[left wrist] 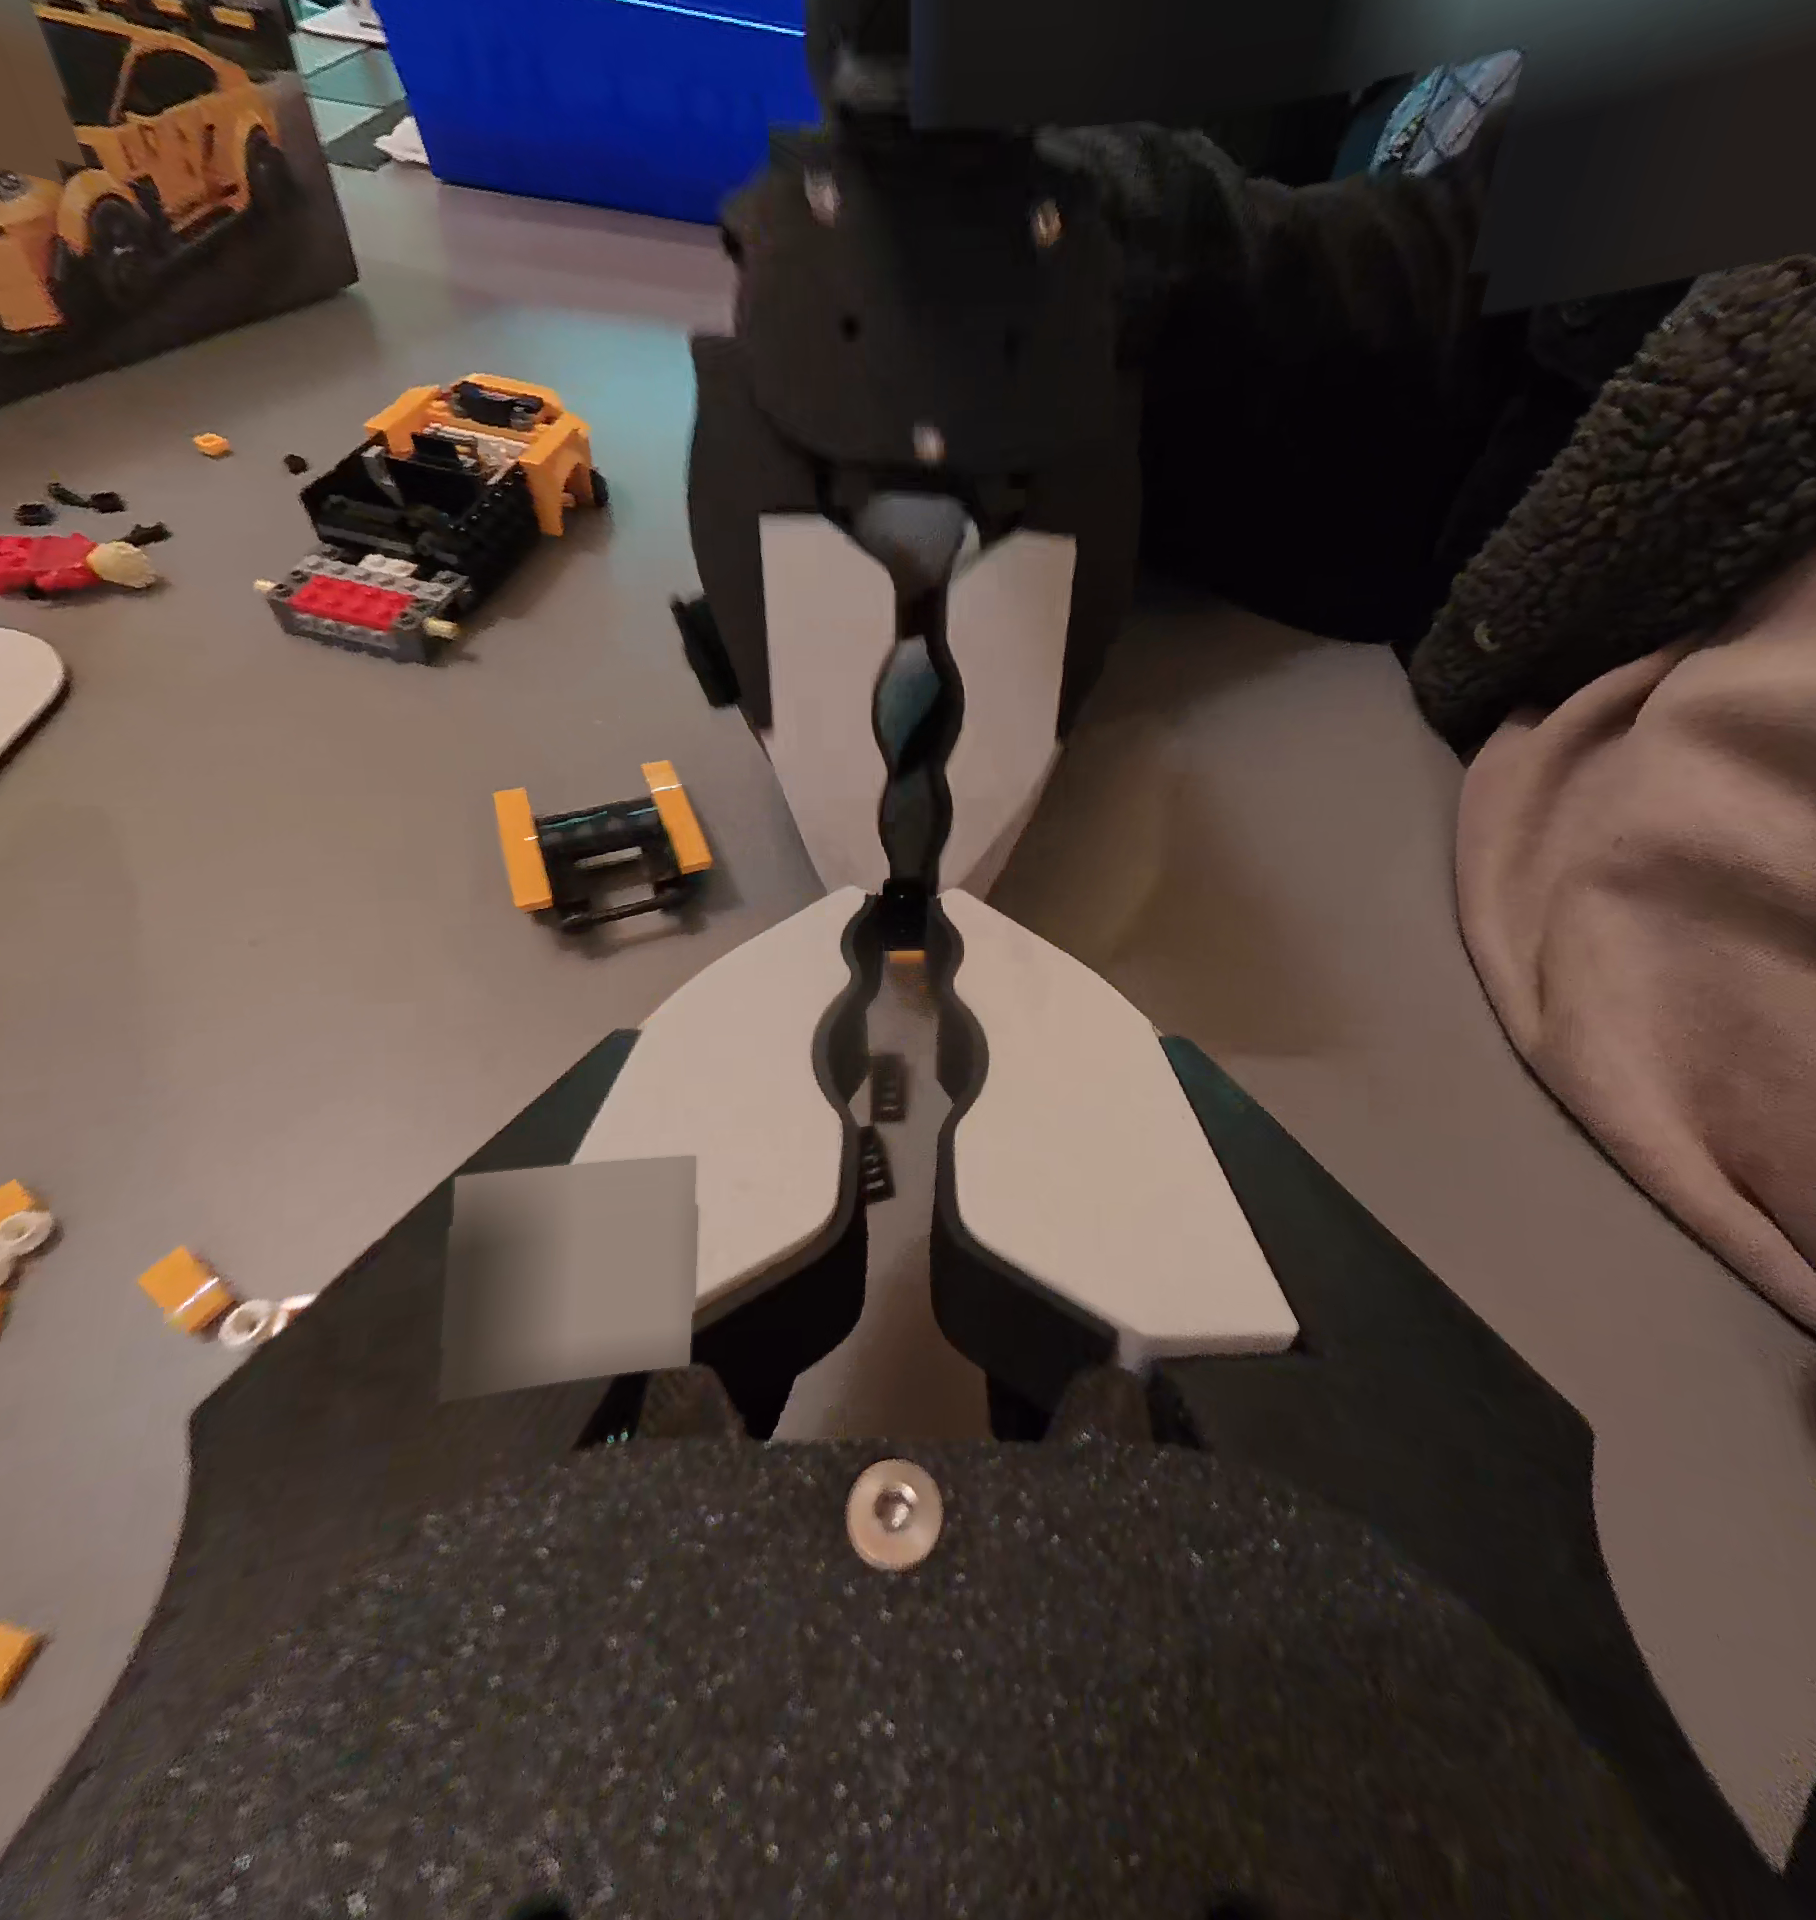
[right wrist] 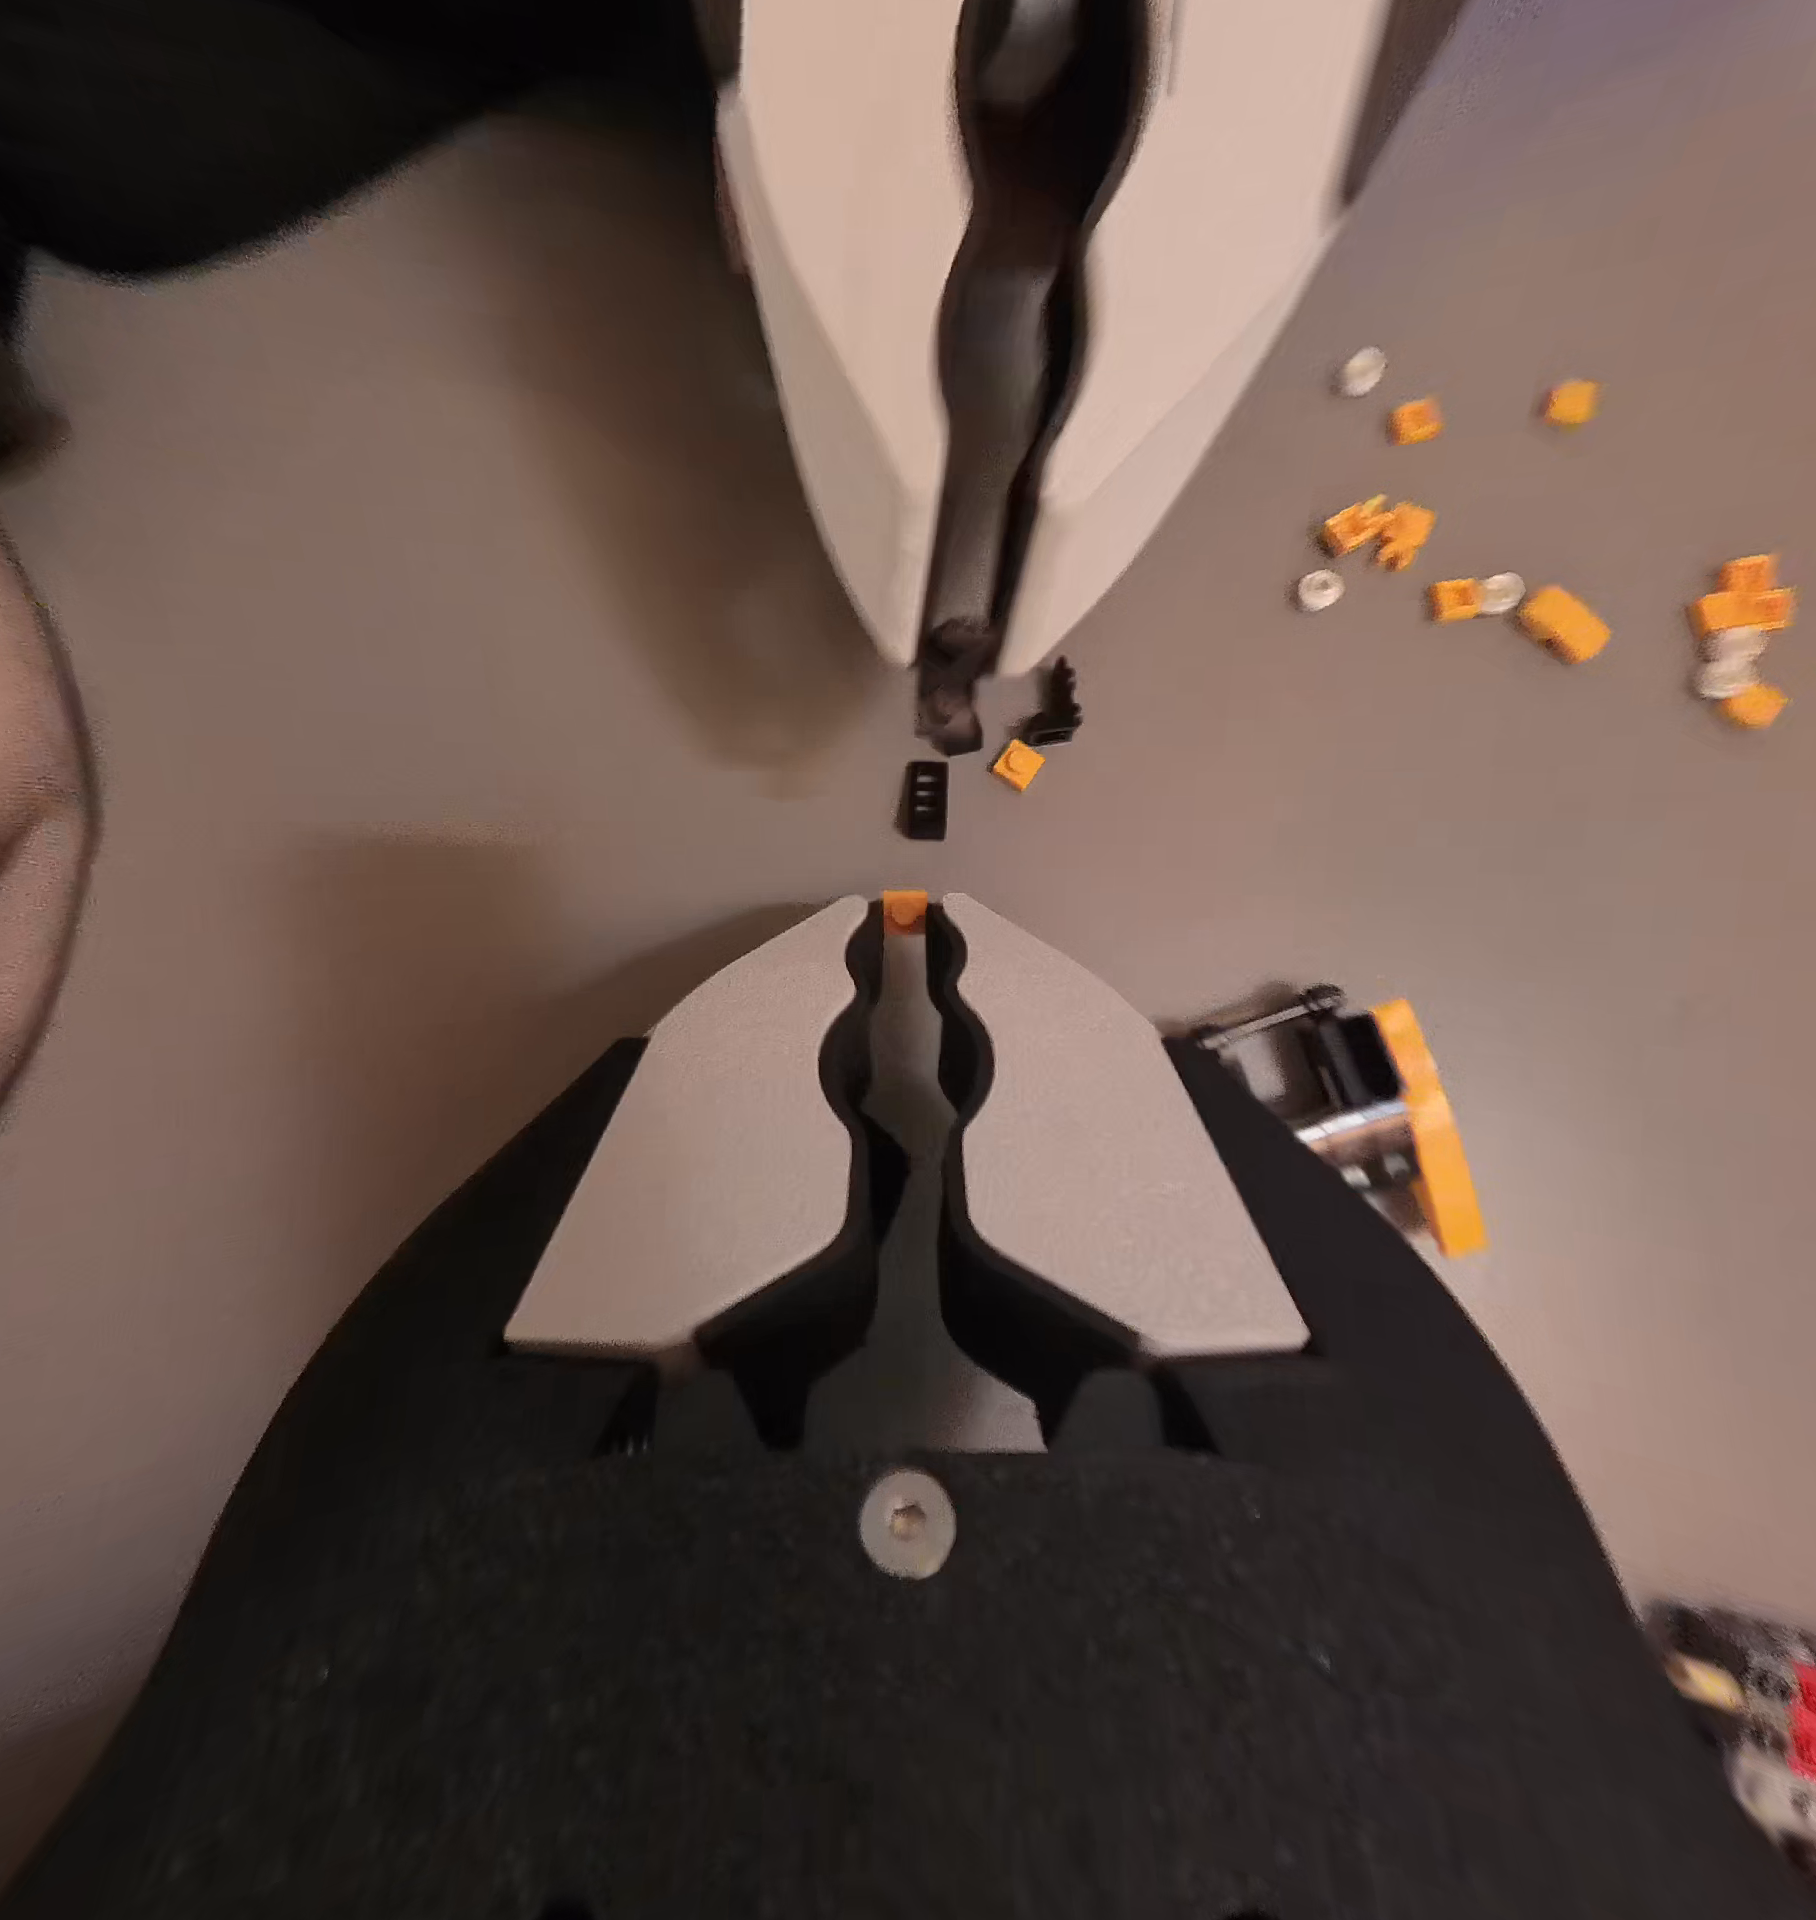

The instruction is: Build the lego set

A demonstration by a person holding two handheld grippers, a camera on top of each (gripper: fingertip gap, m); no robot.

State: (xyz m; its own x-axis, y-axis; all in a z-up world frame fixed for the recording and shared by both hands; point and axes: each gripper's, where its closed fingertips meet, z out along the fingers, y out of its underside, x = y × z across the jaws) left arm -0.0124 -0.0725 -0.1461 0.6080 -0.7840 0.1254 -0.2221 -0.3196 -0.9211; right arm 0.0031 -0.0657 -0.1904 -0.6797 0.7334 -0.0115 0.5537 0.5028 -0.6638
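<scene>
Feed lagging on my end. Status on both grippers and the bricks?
Left gripper shut on small black piece. Right gripper shut on orange plate. Tips facing, nearly meeting above table. Black grille piece and loose orange plate lie below.

The left gripper [left wrist: 902,920] and the right gripper [right wrist: 905,914] point tip to tip, nearly meeting — each with its jaws pinched narrow on a small piece. A dark fleece sleeve [left wrist: 1652,488] shows behind the right one.
</scene>
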